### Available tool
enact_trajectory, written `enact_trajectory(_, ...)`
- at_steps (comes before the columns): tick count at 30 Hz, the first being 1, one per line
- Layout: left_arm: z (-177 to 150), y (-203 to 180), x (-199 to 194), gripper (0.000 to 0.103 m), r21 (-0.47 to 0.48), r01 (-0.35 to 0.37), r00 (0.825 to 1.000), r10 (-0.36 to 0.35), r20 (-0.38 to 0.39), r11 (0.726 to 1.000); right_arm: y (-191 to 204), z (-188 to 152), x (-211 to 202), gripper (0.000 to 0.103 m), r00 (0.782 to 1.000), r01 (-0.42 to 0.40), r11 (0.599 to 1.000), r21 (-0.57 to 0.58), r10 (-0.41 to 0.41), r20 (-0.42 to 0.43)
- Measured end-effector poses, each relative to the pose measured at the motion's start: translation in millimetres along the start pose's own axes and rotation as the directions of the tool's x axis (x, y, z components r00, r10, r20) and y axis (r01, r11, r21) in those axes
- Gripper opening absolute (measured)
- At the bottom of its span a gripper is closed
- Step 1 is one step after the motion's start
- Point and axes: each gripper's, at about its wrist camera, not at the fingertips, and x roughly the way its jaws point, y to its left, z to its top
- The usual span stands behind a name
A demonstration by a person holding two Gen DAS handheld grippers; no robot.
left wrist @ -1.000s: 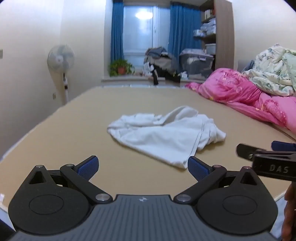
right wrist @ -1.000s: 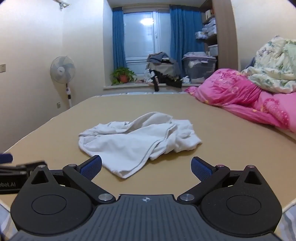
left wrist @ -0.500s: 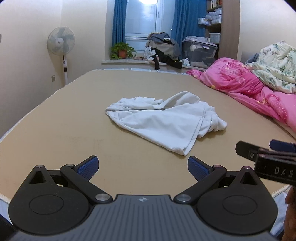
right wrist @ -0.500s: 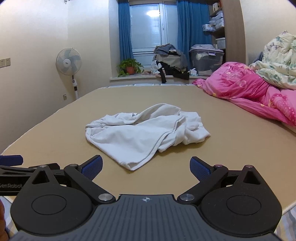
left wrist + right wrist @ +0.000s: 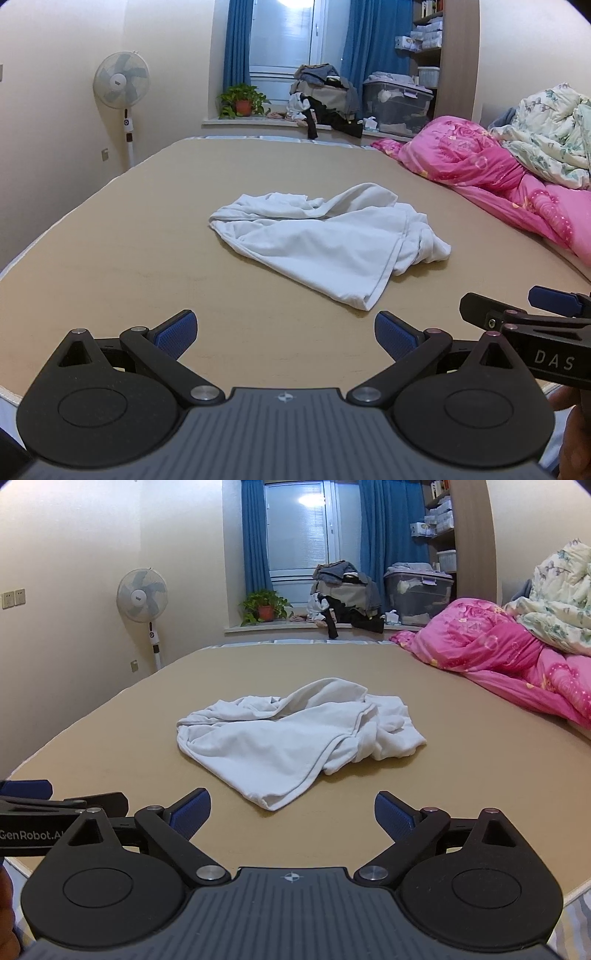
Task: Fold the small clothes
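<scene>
A crumpled white garment [image 5: 325,243] lies in a loose heap on the tan bed surface [image 5: 147,266]; it also shows in the right wrist view [image 5: 291,742]. My left gripper [image 5: 284,334] is open and empty, near the bed's front edge, short of the garment's near corner. My right gripper [image 5: 291,812] is open and empty, just short of the same near corner. The right gripper also shows at the right edge of the left wrist view [image 5: 517,317]. The left gripper shows at the left edge of the right wrist view [image 5: 55,801].
A pink quilt [image 5: 498,177] and a floral quilt [image 5: 546,136] are piled along the bed's right side. A standing fan [image 5: 122,85] is by the left wall. A potted plant [image 5: 242,101], a clothes pile and a storage box sit at the window.
Both grippers have tilted downward and moved slightly closer to the garment. Both stay open. The garment has not moved.
</scene>
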Motion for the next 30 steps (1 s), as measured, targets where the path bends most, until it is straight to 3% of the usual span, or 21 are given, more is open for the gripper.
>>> enact_trajectory(30, -3, -3, 5, 0.102, 0.011, -0.007, 1.000, 0.007, -0.009, 1.000, 6, -5, 18, 0.093, 1.000, -0.004, 1.000, -0.002, 0.004, -0.019)
